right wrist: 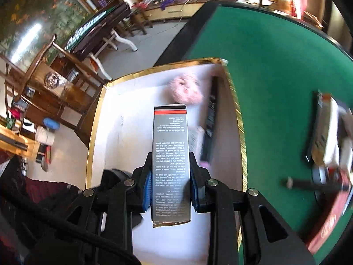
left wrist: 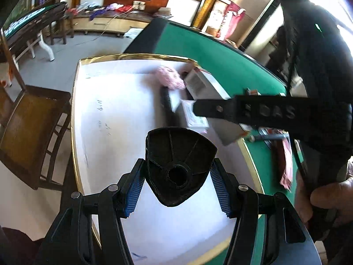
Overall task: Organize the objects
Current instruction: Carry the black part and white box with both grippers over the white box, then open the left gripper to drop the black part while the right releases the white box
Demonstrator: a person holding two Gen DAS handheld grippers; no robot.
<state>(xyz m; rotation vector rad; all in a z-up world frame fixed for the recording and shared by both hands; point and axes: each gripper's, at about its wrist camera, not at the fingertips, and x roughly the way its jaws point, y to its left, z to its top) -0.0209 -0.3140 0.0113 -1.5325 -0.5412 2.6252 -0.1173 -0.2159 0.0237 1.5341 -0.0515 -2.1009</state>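
Green felt table [right wrist: 264,50], gold-rimmed white tray [right wrist: 238,119], ribbed black plastic piece [left wrist: 178,165].

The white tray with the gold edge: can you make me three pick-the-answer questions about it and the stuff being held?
1. Where is the pink fluffy thing?
A. in the white tray
B. on the green table
C. on the chair

2. What colour is the stripe near the far end of the grey box?
A. blue
B. red
C. yellow

3. What is the left hand-held gripper doing?
A. hanging open and empty
B. pinching a pencil
C. holding a black plastic piece

Answers: 1 A, it lies on the tray's white floor near the far edge. 2 B, a red band crosses the box. 3 C, the blue pads press its two sides.
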